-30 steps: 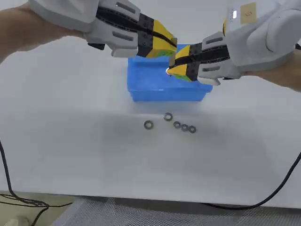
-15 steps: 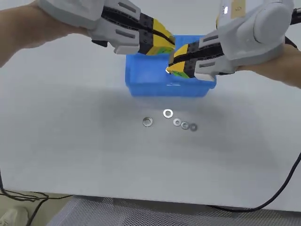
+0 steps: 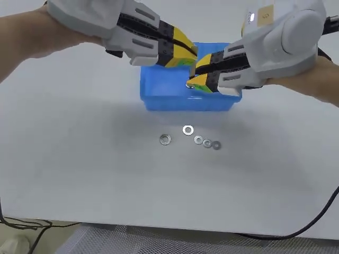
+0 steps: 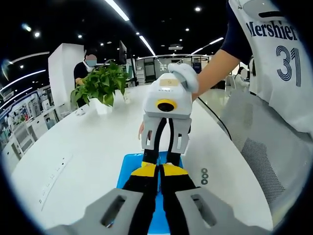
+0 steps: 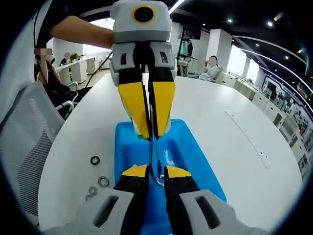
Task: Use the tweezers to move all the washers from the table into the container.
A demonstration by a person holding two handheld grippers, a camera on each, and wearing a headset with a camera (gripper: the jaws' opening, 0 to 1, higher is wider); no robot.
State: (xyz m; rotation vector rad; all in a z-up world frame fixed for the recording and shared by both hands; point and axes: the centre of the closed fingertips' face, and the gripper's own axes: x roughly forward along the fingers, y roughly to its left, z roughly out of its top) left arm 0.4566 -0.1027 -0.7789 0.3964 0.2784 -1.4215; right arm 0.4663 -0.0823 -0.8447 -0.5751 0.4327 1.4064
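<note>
While the left gripper (image 4: 159,170) and the right gripper (image 5: 155,171) meet tip to tip above the blue container (image 3: 159,99), they cover its far wall and most of its inside in the head view, so what lies in it cannot be told from there. In the right gripper view the thin tweezers (image 5: 152,154) run from the left gripper's long yellow jaws down into the gap of the right gripper's own jaws. The left gripper's jaws are pinched together on the tweezers' upper end, with only a dark slit between them. The right gripper's gap is narrow, with a jaw on either side of the tweezers, but whether those jaws press on them cannot be told. At the tweezers' lower end, over the container's blue floor, sits a small curved silver piece (image 5: 160,182). It is too small to say for sure that it is a washer, and in the head view it is only a pale glint by the right gripper's tips. On the white surface (image 3: 95,174), just in front of the container and apart from it, lie five washers (image 3: 198,139). Three form a short slanting row, one sits just behind that row's left end toward the container, and one lies off to the left by itself. The left gripper view catches three of them beside the container, tiny and blurred. A dark cable (image 3: 318,211) crosses the surface's near right corner and is cut off by the frame edge.
</note>
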